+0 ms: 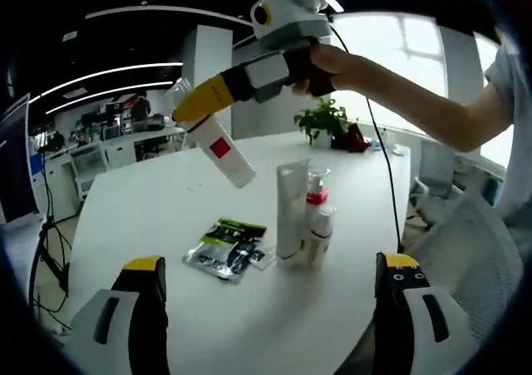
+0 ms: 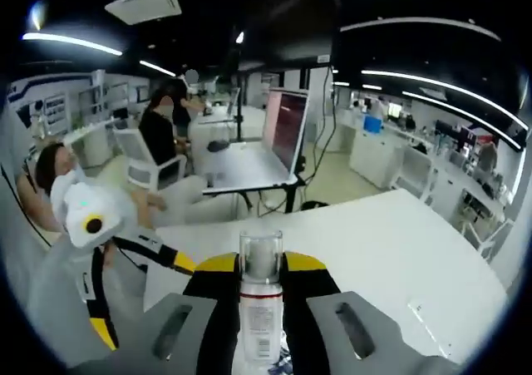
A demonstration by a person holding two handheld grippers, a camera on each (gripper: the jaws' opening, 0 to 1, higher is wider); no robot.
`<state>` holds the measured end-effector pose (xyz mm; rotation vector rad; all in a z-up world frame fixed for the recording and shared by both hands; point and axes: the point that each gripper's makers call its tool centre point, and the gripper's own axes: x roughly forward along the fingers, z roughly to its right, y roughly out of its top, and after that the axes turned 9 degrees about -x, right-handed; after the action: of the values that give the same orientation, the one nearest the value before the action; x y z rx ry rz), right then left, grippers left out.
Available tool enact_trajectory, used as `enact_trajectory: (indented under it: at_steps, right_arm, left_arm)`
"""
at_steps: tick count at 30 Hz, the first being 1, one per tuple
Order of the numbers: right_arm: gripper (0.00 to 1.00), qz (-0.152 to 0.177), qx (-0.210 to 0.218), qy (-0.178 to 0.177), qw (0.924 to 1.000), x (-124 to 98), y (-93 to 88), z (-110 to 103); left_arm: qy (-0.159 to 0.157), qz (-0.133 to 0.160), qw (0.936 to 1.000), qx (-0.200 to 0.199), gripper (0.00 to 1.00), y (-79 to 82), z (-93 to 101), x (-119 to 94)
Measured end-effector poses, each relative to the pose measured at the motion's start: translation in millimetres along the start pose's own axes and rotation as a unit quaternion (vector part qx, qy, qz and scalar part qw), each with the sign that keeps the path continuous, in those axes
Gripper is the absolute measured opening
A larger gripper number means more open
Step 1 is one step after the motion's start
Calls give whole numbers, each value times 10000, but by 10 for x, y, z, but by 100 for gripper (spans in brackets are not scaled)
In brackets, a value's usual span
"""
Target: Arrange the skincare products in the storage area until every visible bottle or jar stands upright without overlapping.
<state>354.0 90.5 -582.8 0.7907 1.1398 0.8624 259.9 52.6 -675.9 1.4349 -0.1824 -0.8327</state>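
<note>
**Operator:** Report gripper states and the location of the carried item.

**Technician:** In the left gripper view, the right gripper (image 1: 193, 107) is raised above the white table (image 1: 150, 200), at 11 o'clock from the standing group. Its jaws are clenched on a white bottle (image 1: 223, 150) bearing a red square label. The bottle hangs tilted, base pointing down toward 5 o'clock. In the right gripper view, the clear cap of that bottle (image 2: 260, 254) sits between the yellow-tipped jaws. The left gripper (image 1: 270, 308) is released: its jaws stand well apart with nothing between them.

**Operator:** Handling properties?

**Technician:** Judged as rigid plastic, light, smooth-walled and liable to slip. Grip at the upper body below the cap; the cap itself may detach. The standing white tube (image 1: 291, 213) probably tips easily.

**Operator:** Placement reference?

**Technician:** The tube and two small red-collared bottles (image 1: 316, 213) stand upright, touching or nearly so, at table centre. A dark sachet pack (image 1: 226, 248) lies flat at 9 o'clock from them.

**Operator:** Limitations?

**Technician:** Label text is illegible. The carried bottle's base is cut off in the right gripper view. Contact between the small bottles cannot be determined.
</note>
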Motion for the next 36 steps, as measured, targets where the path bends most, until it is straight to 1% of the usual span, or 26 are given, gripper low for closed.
enact_trajectory:
  at_steps: [2,4,5,6,9,13,14,16,18,24,28,31,36]
  right_arm:
    - [17,-18,4,-3,10000,-17,-37,-58]
    - [17,58,102,2,9999,-55,-56,-122]
    - [17,151,213,-74,9996,-79,-56,-138]
    - [17,175,196,-74,9996,-101,-61,-194]
    - [17,268,298,-88,9992,-160,-79,-337]
    - [17,298,368,-119,9988,-221,-131,-462]
    - [17,333,428,-147,9984,-239,-139,-484]
    - [17,462,692,-230,9963,-282,-155,-532]
    - [17,512,728,-241,9957,-316,-194,-581]
    - [17,536,910,-285,9940,-373,-297,-696]
    - [17,442,994,-336,9935,-380,-400,-769]
    - [17,545,1209,-341,9906,-393,-458,-823]
    - [17,461,1233,-370,9906,-399,-556,-891]
  left_arm:
    - [12,12,10000,6,99,5,-4,-3]
    - [55,41,10000,53,99,21,-18,-9]
    - [63,59,9999,67,98,28,-18,-11]
    - [70,80,9999,89,99,36,-15,-13]
    - [44,54,9999,93,99,28,-7,-4]
    - [6,-5,9999,152,98,6,19,15]
    - [-5,-5,9999,153,98,3,27,18]
    - [-31,-26,9999,160,97,-8,44,20]
    - [-53,-63,9998,157,97,-22,51,21]
    - [-107,-175,9996,183,99,-72,83,51]
    - [-108,-219,9995,202,99,-92,86,56]
    - [-107,-255,9994,187,99,-108,82,59]
    - [-58,-362,9992,139,99,-163,61,65]
